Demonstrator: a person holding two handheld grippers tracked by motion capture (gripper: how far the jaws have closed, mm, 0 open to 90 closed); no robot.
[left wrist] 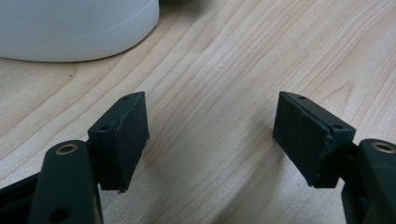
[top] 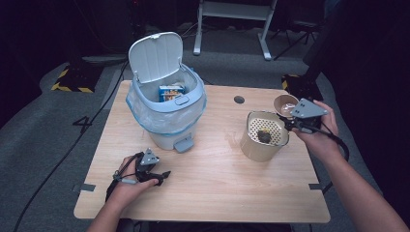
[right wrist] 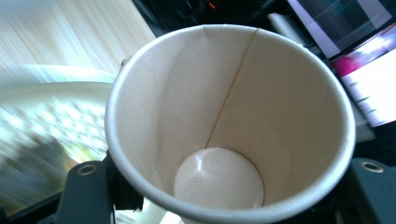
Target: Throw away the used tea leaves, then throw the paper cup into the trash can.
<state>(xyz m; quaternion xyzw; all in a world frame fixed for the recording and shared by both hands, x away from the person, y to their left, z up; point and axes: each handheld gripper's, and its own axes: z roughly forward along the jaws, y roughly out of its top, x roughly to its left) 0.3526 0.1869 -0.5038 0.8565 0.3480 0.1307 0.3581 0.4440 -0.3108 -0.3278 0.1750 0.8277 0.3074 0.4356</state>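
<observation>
My right gripper (top: 290, 115) is shut on a brown paper cup (top: 285, 103), holding it tipped at the far right rim of a beige pot (top: 256, 147). The pot carries a perforated strainer insert (top: 270, 126) with a dark lump (top: 264, 136) on it. In the right gripper view the paper cup (right wrist: 224, 107) lies between my jaws (right wrist: 229, 189), its mouth toward the camera and its inside empty. My left gripper (top: 162, 176) rests low on the table at the front left, open; in its own view the gripper (left wrist: 212, 135) has only bare wood between the pads.
A white pedal bin (top: 167, 121) with a blue liner stands at the back left of the wooden table (top: 217, 188), its lid (top: 155, 55) up and a small box (top: 171, 93) inside. The bin's base (left wrist: 74, 28) sits just beyond my left gripper. A round hole (top: 239, 99) marks the table's far side.
</observation>
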